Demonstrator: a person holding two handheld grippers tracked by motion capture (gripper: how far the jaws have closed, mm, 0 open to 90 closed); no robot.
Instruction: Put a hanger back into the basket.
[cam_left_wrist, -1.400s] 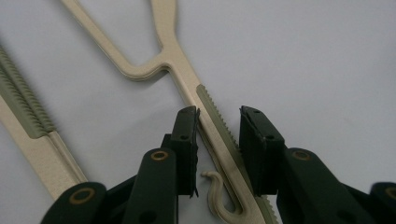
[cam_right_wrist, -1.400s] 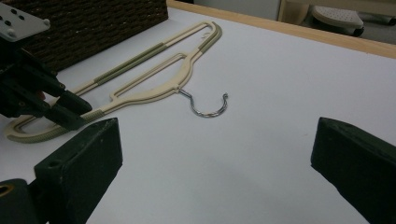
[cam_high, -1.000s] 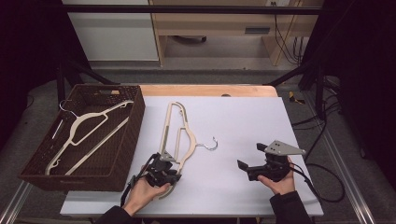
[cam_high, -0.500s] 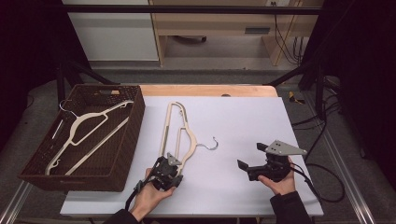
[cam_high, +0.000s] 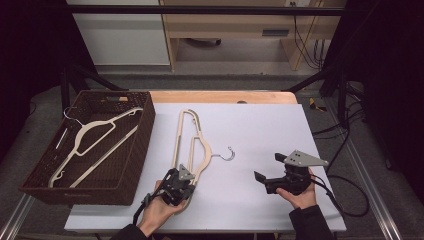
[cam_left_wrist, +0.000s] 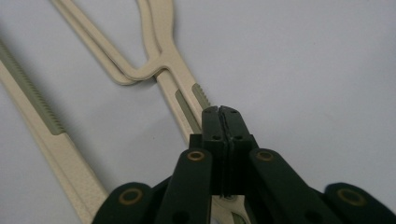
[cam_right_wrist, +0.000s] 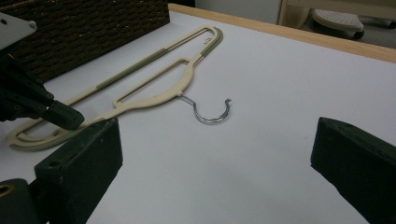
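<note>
Where the left tongs (cam_high: 186, 176) meet the near end of the cream hanger (cam_high: 191, 145), the grip itself is hard to read: in the left gripper view the 2 jaws stand pressed together over the hanger's arm (cam_left_wrist: 187, 100), and whether that arm is pinched between them cannot be told. The near tip of the hanger is hidden under these tongs and the hand (cam_high: 159, 210) in the high view. This hanger lies flat on the white table (cam_high: 260, 125), left of its middle, its metal hook (cam_high: 229, 154) pointing right. The right tongs (cam_high: 269, 169) hang wide open at the near right, well apart from the hanger, holding nothing. At the left, the brown wicker basket (cam_high: 135, 150) holds 1 more cream hanger (cam_high: 92, 137), with its hook (cam_high: 70, 113) over the far left rim.
</note>
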